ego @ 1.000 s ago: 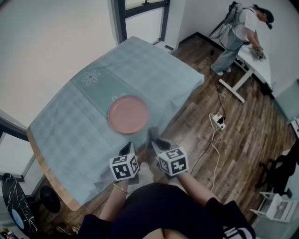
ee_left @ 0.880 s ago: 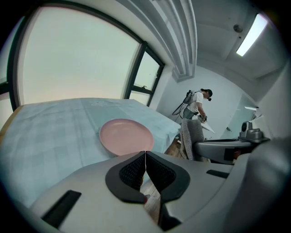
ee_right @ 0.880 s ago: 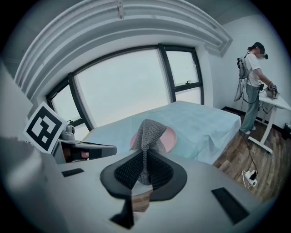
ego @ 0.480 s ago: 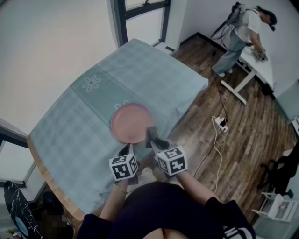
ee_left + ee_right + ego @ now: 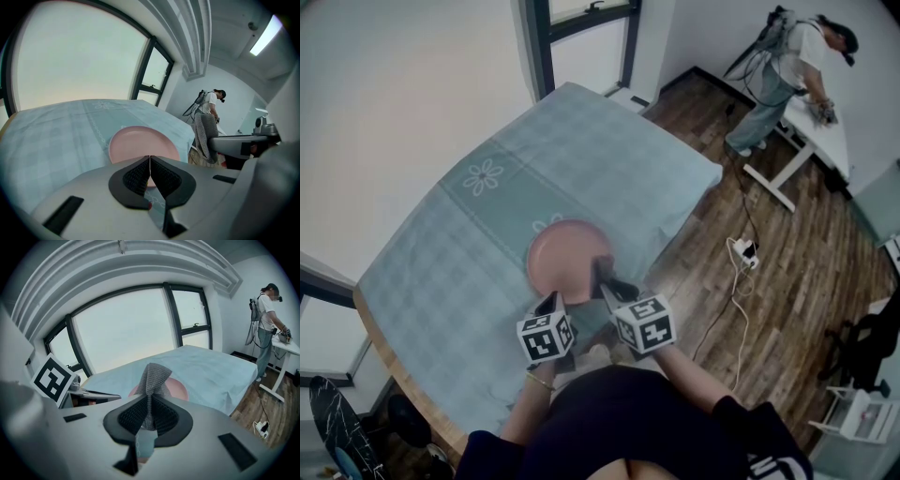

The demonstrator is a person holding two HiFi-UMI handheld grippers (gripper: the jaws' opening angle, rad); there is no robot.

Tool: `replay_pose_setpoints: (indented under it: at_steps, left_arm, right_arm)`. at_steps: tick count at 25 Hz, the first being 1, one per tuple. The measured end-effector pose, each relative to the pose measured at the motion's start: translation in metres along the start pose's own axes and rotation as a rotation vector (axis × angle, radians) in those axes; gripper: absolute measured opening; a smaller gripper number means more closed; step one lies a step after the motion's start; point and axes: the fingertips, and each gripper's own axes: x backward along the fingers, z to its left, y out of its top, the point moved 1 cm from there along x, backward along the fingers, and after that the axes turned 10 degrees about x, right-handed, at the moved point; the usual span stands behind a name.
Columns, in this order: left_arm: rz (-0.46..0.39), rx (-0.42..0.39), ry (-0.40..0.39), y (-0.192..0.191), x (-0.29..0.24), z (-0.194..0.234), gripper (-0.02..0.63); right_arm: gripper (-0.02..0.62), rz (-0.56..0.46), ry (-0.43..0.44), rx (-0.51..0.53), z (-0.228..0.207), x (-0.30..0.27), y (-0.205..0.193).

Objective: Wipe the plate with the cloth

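Observation:
A round pink plate (image 5: 567, 260) lies on the pale blue tablecloth (image 5: 487, 216), near the table's front edge. It also shows ahead of the jaws as the plate (image 5: 140, 145) in the left gripper view and partly hidden as the plate (image 5: 180, 389) in the right gripper view. My right gripper (image 5: 602, 274) is shut on a grey knitted cloth (image 5: 153, 380), which sticks up between its pads and hangs at the plate's near rim. The cloth (image 5: 204, 138) is visible from the left side too. My left gripper (image 5: 551, 302) is shut with nothing in it, just short of the plate.
The table's right edge drops to a wooden floor (image 5: 769, 262) with a power strip and cable (image 5: 741, 248). A person (image 5: 783, 66) stands at a white desk (image 5: 811, 131) at the far right. Windows and a wall lie behind the table.
Both grippers have moved forward toward the plate. The cloth end now reaches the plate's near rim. Both grippers kept their jaws shut.

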Motion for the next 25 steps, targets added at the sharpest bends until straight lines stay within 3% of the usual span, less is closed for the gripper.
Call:
replay_pose_setpoints:
  at_steps: [15,25]
  left_arm:
    - [-0.020,0.054,0.078,0.012,-0.009,0.032,0.018]
    - [0.012,0.067,0.107,0.026,-0.030,0.053,0.020]
  right_arm:
    - [0.032,0.041,0.005,0.063,-0.014,-0.027,0.009]
    - [0.032,0.076,0.022,0.097,-0.023,-0.064,0.021]
